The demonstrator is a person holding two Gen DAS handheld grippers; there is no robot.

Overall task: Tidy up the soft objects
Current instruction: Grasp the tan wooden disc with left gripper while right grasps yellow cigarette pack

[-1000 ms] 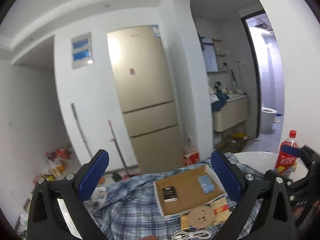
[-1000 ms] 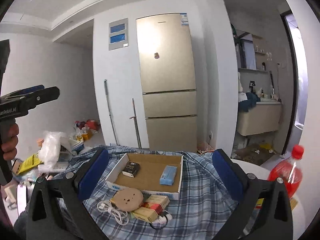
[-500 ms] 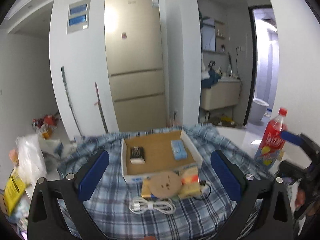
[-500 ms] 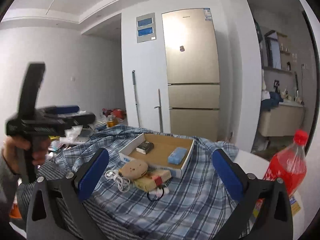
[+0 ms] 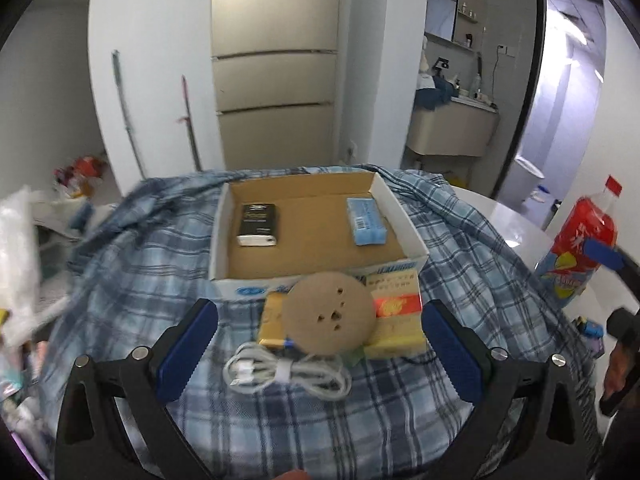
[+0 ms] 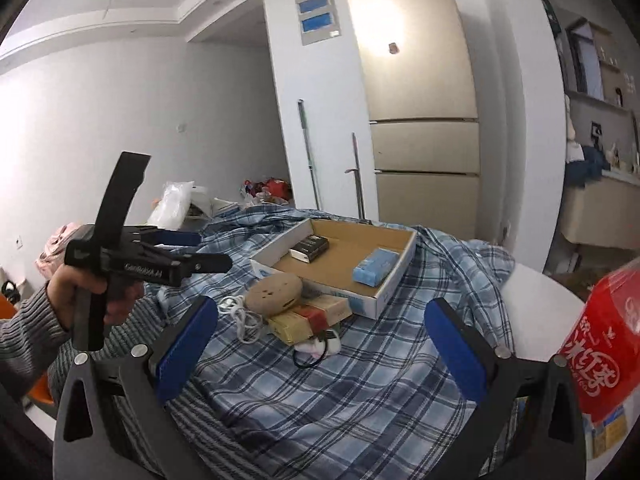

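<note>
A blue plaid cloth [image 5: 132,280] [image 6: 380,380] is draped over the table. On it stands a shallow cardboard box [image 5: 320,270] [image 6: 394,288] holding a black packet [image 5: 258,224] and a blue soft pack [image 5: 366,220] [image 6: 376,266]. In front of the box lie a round tan disc [image 5: 330,314] [image 6: 276,292], yellow and red packets [image 5: 396,312], a coiled white cable [image 5: 288,372] and a black loop [image 6: 306,360]. My left gripper [image 5: 320,350] [image 6: 204,248] hovers open and empty before the disc. My right gripper [image 6: 320,346] is open and empty over the cloth's near right part.
A red soda bottle [image 5: 580,240] [image 6: 604,352] stands on the white table [image 5: 504,220] at the right. A hand [image 6: 116,300] holds the left gripper. Bags and clutter [image 5: 16,248] lie at the left; a beige fridge [image 6: 420,120] stands behind.
Both views have tipped down and come closer to the box and the pile in front of it. The left gripper has swung further into the right wrist view. Both stay open.
</note>
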